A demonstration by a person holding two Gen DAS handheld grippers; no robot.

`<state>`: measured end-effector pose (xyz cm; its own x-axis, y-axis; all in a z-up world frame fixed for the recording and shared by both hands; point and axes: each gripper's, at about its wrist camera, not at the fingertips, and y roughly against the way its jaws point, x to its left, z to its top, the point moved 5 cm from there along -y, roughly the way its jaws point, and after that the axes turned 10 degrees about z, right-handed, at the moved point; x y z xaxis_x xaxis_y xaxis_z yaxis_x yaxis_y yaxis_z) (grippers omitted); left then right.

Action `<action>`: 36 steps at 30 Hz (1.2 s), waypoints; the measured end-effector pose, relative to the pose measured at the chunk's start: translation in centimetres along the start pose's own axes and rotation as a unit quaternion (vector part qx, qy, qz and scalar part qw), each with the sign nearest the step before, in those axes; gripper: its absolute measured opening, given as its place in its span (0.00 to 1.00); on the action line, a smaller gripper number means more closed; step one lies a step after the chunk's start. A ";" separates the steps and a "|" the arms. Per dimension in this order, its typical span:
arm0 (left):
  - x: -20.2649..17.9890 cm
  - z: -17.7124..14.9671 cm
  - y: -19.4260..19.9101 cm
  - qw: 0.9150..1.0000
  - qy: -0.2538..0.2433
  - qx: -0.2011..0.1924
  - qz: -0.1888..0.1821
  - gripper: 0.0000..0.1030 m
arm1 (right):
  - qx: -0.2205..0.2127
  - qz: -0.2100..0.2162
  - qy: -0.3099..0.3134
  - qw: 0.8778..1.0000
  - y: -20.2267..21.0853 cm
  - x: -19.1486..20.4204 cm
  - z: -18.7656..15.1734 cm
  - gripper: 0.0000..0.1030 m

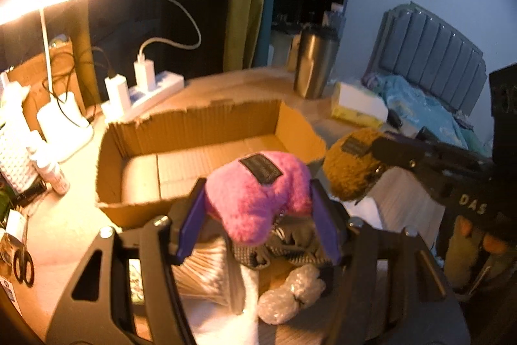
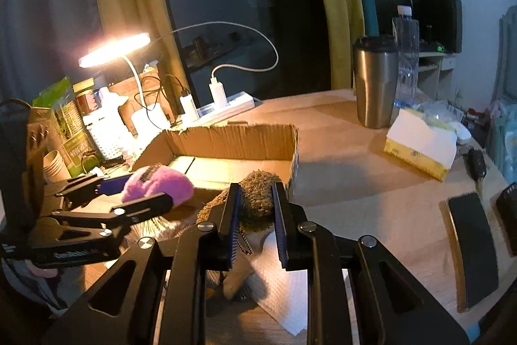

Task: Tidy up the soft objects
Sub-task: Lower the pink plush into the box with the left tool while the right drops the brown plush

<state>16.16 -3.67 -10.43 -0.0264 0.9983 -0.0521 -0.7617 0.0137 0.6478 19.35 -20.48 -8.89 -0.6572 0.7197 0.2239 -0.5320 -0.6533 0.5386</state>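
A pink plush toy (image 1: pixel 258 199) with a dark label sits between the purple pads of my left gripper (image 1: pixel 257 185), which press on its sides and hold it above the table. To its right, a brown fuzzy plush (image 1: pixel 349 170) is clamped in my right gripper (image 1: pixel 376 157). In the right wrist view the brown plush (image 2: pixel 258 193) is squeezed between the two fingers of the right gripper (image 2: pixel 257 188), a bead chain hanging below it. The left gripper (image 2: pixel 147 189) holds the pink plush (image 2: pixel 161 183) at the left. An open cardboard box (image 1: pixel 200 115) (image 2: pixel 232 131) stands just behind both toys.
A lit desk lamp (image 2: pixel 114 49), power strip (image 2: pixel 226 107) with chargers, and bottles crowd the back left. A steel tumbler (image 2: pixel 374 83), tissue box (image 2: pixel 420 144) and phone (image 2: pixel 471 244) are to the right. White paper towel (image 2: pixel 284 280), a bubble-wrap wad (image 1: pixel 290 293) and scissors (image 1: pixel 22 267) lie below.
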 end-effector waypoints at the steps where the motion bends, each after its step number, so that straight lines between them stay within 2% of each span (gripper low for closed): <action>1: 0.2 0.3 0.3 1.000 0.001 -0.005 -0.002 0.61 | -0.002 -0.002 0.002 1.000 0.0 0.1 0.2 0.20; 8: 1.3 2.4 0.8 0.999 0.008 -0.031 -0.007 0.61 | -0.013 -0.012 0.018 1.000 -0.5 0.7 2.0 0.20; 17: 2.0 3.8 -0.9 0.999 0.025 -0.032 -0.015 0.61 | -0.009 -0.019 0.018 1.000 -2.4 -0.1 3.4 0.20; 26: 2.0 3.7 -4.8 0.999 0.034 0.003 -0.021 0.61 | 0.005 -0.019 0.006 1.000 -5.0 -1.9 3.5 0.20; 36: 1.7 2.3 -8.5 0.997 0.039 0.063 -0.016 0.68 | 0.038 -0.006 -0.015 0.999 -8.1 -2.9 2.2 0.22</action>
<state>24.04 -1.96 -14.28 -0.0577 0.9898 -0.1306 -0.6754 0.0577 0.7352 26.70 -16.79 -12.13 -0.6342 0.7344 0.2418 -0.4963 -0.6265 0.6010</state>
